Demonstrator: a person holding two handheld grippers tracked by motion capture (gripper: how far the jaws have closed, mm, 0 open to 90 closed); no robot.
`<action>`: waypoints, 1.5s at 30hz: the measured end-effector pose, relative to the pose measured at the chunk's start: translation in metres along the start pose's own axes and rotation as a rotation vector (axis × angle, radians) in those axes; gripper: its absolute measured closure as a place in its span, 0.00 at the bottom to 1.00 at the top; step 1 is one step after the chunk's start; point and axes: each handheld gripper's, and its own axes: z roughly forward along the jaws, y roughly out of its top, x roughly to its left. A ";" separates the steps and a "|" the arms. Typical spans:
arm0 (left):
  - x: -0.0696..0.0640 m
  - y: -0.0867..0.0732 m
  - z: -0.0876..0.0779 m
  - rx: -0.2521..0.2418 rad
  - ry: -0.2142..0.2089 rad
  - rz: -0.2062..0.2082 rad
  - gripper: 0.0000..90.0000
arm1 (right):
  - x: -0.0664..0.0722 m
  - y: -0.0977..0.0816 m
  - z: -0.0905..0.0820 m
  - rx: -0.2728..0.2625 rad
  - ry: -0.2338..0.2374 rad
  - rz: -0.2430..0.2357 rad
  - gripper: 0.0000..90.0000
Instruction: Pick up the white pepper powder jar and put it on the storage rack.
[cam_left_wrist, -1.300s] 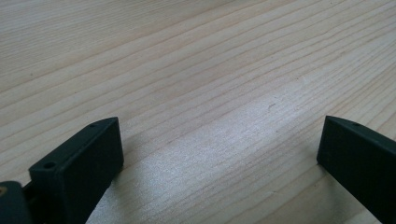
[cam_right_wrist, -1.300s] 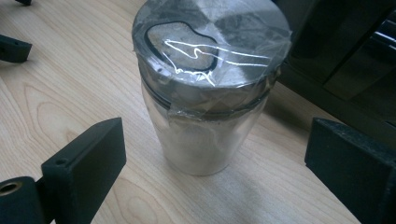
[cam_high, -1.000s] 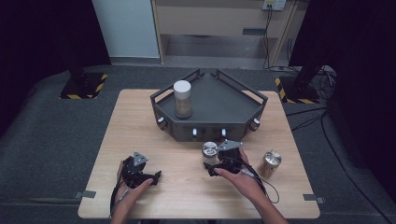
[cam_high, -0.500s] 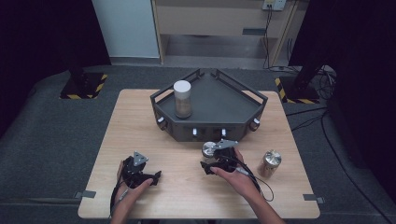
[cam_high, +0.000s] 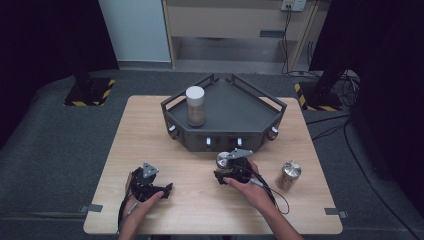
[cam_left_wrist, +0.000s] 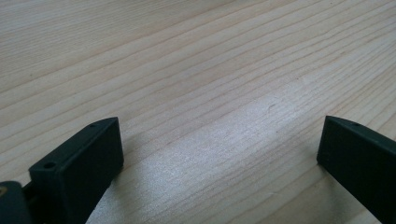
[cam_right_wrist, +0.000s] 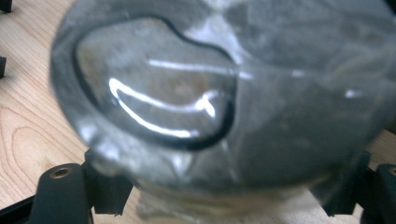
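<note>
At the near edge of the wooden bench (cam_high: 150, 130), at about 7 o'clock in the high view, the left gripper (cam_high: 150, 186) lies low on the wood in the person's left hand (cam_high: 136, 207). In the left gripper view its two black fingers (cam_left_wrist: 81, 161) stand wide apart, with only bare wood grain between them.

A little farther in, at about 5 o'clock, the right hand (cam_high: 250, 187) holds the right gripper (cam_high: 231, 167) around a small metal can (cam_high: 223, 160). The fingers have just been closing, and the can is between them. In the right gripper view the can (cam_right_wrist: 224, 98) is very close and blurred; the black fingers (cam_right_wrist: 105, 191) sit against its lower sides, so they seem to grip it. The lid, with a dark curved outline on it, faces the camera and tilts toward 10 o'clock in that view. In the high view the can stands upright on the bench, so its long axis is vertical and the lid points up.

At 4 o'clock from the bench centre, well apart from the right gripper, a second metal can (cam_high: 289, 174) stands near the right edge, also upright.

Beyond the grippers, toward 12 o'clock, sits a dark angular tray (cam_high: 240, 102) with raised rails and small knobs on its front wall. On its left part stands a tall white-topped cylindrical container (cam_high: 195, 105), upright.
</note>
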 end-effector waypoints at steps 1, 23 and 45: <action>0.000 0.000 0.000 0.000 0.000 0.000 0.00 | 0.000 0.001 0.000 0.000 -0.001 0.000 0.26; 0.000 0.000 0.000 0.000 -0.001 0.001 0.00 | 0.006 0.008 -0.014 -0.009 -0.017 -0.059 0.34; 0.000 0.000 0.000 0.000 0.000 0.001 0.00 | 0.010 0.039 -0.062 -0.015 -0.017 -0.119 0.34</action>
